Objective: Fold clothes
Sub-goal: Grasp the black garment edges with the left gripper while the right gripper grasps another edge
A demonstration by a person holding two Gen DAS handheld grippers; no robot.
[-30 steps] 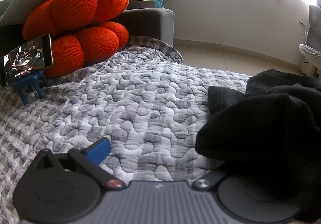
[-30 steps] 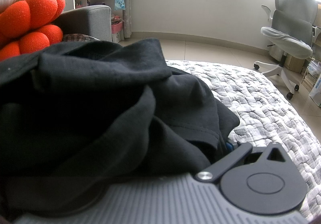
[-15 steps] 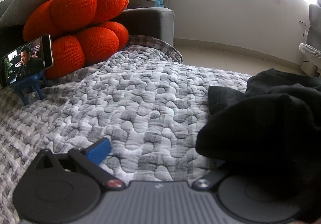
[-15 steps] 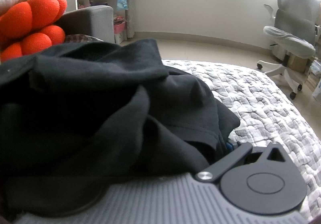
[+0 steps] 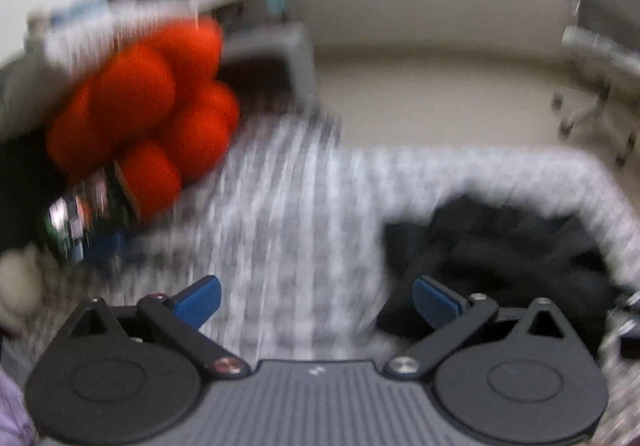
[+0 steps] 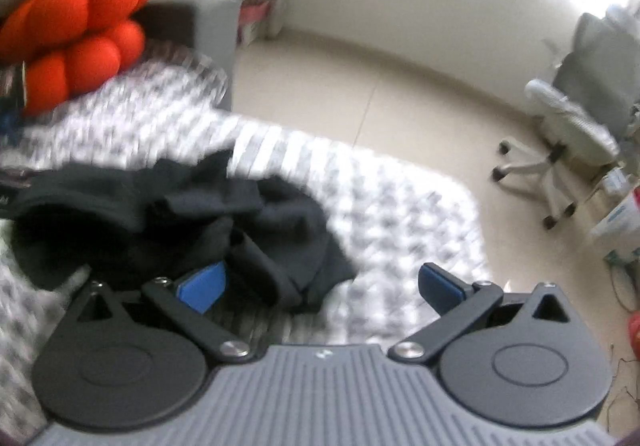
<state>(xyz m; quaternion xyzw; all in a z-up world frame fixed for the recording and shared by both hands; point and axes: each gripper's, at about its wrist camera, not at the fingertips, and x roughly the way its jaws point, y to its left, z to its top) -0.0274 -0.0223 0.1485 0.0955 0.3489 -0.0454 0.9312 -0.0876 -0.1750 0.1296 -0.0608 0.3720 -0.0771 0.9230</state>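
Note:
A crumpled black garment (image 5: 500,246) lies in a heap on the grey-and-white quilt (image 5: 288,214). In the left wrist view it is at the right, just beyond the right fingertip. My left gripper (image 5: 316,298) is open and empty above the quilt. In the right wrist view the garment (image 6: 192,214) lies at the left, past the left fingertip. My right gripper (image 6: 320,282) is open and empty above the quilt (image 6: 400,206). Both views are blurred by motion.
An orange knotted cushion (image 5: 144,114) and a phone on a blue stand (image 5: 84,214) sit at the left on a grey sofa. A white office chair (image 6: 568,126) stands on the tiled floor (image 6: 360,94) at the right, past the quilt's edge.
Both grippers have let go of the black garment, opened, and risen well above the quilt. The garment now lies in a heap below them. Both cameras are moving fast.

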